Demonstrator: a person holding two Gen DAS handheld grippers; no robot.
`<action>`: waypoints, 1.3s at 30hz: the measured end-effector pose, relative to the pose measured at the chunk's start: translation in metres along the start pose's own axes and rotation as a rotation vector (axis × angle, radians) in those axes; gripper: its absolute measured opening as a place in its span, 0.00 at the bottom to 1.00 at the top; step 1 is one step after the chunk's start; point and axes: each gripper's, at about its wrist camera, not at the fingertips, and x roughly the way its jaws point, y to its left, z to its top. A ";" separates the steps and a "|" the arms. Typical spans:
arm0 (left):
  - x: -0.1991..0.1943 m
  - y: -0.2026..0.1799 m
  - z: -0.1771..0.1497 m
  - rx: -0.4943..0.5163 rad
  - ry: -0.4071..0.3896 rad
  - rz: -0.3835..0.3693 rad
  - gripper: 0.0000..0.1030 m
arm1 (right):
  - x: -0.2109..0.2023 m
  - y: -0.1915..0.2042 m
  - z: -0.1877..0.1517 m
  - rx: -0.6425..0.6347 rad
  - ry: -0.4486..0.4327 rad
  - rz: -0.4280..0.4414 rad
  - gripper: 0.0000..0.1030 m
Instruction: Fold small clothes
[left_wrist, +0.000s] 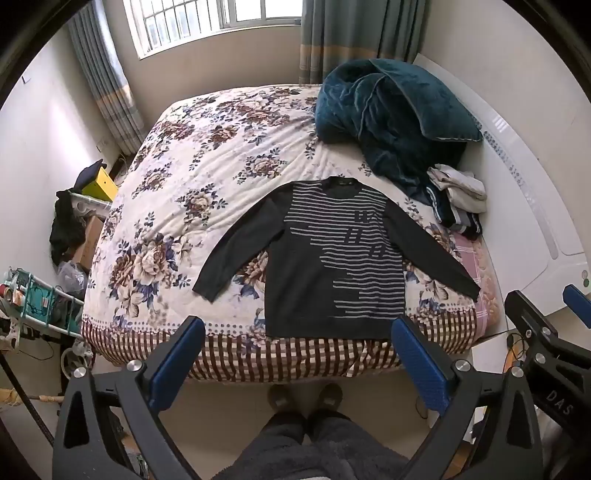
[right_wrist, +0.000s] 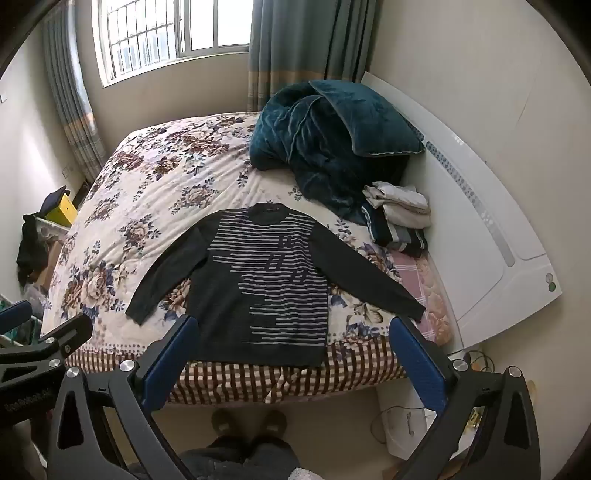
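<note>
Blue-padded fingers of the left gripper (left_wrist: 297, 334) stand spread wide with nothing between them, held above the foot edge of a bed and tilted downward. Beside it the right gripper (right_wrist: 291, 334) is likewise released, its jaws wide apart and empty. Below both, the person's trouser legs and slippers (left_wrist: 304, 397) show on the pale floor. Just beyond the fingertips lies a dark sweater (left_wrist: 332, 266) with pale grey stripes across its chest, spread flat and face up on the floral quilt (left_wrist: 177, 177), its hem near the checked border at the bed's edge and both long sleeves angled outward. Further back on the right, a small stack of folded clothes (left_wrist: 458, 199) sits near the white headboard (left_wrist: 528, 206), with a rumpled teal blanket (left_wrist: 391, 114) heaped behind it. A barred window (left_wrist: 218, 22) with curtains fills the far wall.
</note>
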 end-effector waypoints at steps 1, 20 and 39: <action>0.000 0.000 0.000 0.002 0.001 0.004 1.00 | 0.000 0.000 0.000 0.002 -0.002 0.003 1.00; -0.005 -0.007 0.011 -0.002 -0.009 -0.012 1.00 | -0.012 -0.003 0.007 -0.014 -0.017 0.009 1.00; -0.019 -0.006 0.015 -0.012 -0.029 -0.028 1.00 | -0.025 -0.007 0.017 -0.027 -0.036 0.008 1.00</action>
